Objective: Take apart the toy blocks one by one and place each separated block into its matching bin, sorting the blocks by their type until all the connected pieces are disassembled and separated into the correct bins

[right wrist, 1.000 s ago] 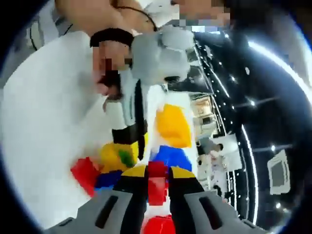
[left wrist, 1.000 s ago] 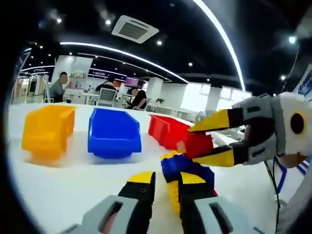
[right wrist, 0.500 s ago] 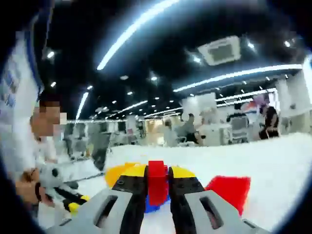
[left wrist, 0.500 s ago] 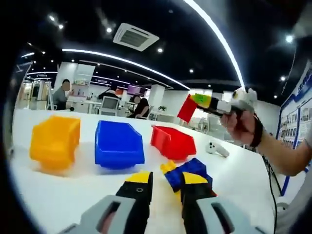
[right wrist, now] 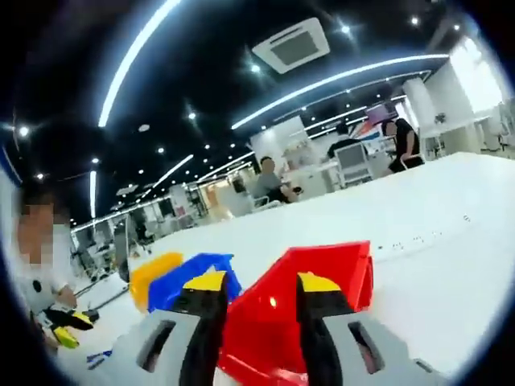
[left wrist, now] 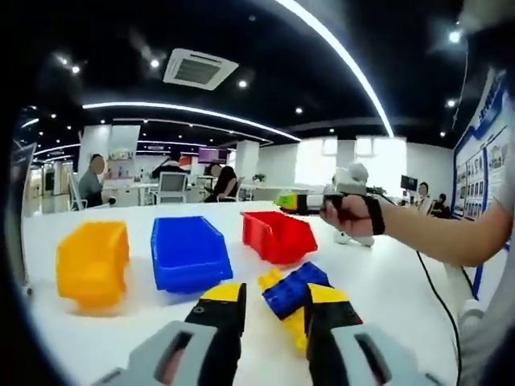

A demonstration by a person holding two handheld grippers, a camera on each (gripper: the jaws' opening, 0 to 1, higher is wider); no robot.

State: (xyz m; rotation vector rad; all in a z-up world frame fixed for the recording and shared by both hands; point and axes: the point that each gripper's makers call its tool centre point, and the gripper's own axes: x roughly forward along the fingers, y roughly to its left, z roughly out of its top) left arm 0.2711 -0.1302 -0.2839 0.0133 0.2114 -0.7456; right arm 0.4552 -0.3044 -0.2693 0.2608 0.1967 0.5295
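We hold the right gripper [right wrist: 257, 293] over the red bin [right wrist: 322, 269], jaws apart with nothing between them, which we judge fits a red block just let go into its matching bin; no block shows inside from here. Our left gripper [left wrist: 273, 301] stays low by the table [left wrist: 121, 338] to steady the blue-and-yellow stack [left wrist: 291, 293]; whether its jaws actually pinch it we cannot tell. The blue bin [left wrist: 187, 253] and yellow bin [left wrist: 92, 264] stand beside the red one, ready for those colours.
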